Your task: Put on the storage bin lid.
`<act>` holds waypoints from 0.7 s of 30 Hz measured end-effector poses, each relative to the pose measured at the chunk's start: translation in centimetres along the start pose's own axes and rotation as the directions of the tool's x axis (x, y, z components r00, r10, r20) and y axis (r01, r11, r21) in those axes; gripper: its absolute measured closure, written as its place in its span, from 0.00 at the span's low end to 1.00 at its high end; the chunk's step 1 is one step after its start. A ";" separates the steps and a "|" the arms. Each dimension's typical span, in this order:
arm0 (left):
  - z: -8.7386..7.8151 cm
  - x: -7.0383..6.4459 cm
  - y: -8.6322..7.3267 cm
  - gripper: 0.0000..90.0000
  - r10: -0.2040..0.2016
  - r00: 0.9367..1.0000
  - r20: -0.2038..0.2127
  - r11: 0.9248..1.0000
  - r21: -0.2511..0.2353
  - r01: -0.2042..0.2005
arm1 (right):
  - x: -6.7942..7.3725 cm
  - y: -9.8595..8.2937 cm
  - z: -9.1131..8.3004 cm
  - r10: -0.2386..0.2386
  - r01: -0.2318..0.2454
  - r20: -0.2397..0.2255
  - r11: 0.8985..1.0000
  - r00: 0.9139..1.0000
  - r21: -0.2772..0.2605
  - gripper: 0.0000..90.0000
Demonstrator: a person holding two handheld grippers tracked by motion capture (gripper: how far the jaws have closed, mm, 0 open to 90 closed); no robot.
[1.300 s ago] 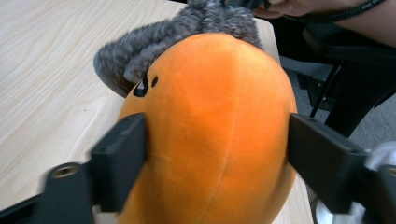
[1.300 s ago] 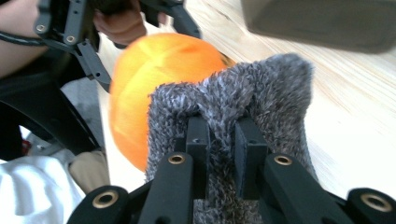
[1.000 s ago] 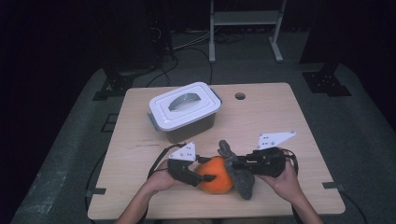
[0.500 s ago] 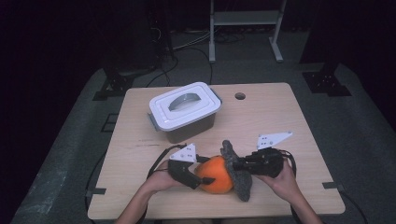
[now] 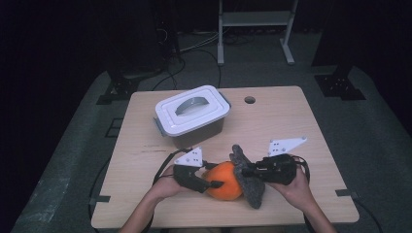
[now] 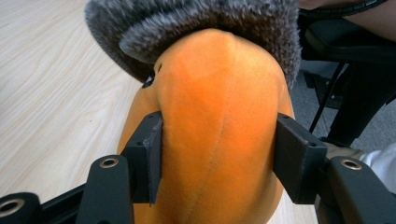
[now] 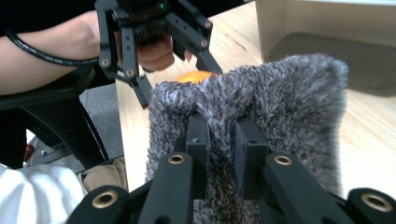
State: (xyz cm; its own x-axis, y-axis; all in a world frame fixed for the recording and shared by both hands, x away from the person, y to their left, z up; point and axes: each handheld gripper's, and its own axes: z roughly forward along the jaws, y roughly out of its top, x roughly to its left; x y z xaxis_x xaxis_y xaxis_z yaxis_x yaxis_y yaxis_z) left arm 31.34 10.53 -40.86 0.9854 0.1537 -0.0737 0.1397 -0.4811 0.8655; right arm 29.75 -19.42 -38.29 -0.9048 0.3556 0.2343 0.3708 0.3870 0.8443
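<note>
Orange plush (image 5: 224, 180) clamped by left gripper (image 5: 210, 184), lidded bin (image 5: 192, 115) behind

The right gripper (image 7: 219, 135) pinches a fold of shaggy grey fabric (image 7: 280, 102) between its black jaws; behind it peeks an orange plush ball (image 7: 194, 76), with the left gripper (image 7: 154, 28) beyond
</note>
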 end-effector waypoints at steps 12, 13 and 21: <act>-0.9 0.4 0.4 0.47 -0.021 1.000 -0.008 0.999 -0.030 0.021 | 0.4 0.4 -0.2 -0.014 0.014 0.032 1.000 0.999 -0.012 0.86; -1.1 0.4 0.4 0.47 -0.024 1.000 -0.013 0.999 -0.033 0.023 | 0.3 0.4 -0.1 -0.017 0.018 0.037 1.000 0.999 -0.003 0.86; -0.8 0.2 0.4 0.48 -0.015 0.999 -0.039 1.000 -0.002 0.015 | 0.7 0.3 0.3 -0.003 0.003 0.009 1.000 1.000 -0.009 0.86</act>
State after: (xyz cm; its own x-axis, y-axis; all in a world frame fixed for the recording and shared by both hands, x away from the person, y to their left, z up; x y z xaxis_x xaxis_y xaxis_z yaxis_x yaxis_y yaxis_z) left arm 31.56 11.08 -40.11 0.9787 0.1940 -0.0674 0.1541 -0.4770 0.8653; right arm 29.31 -18.82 -38.00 -0.9040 0.3622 0.2270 0.3656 0.3801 0.8496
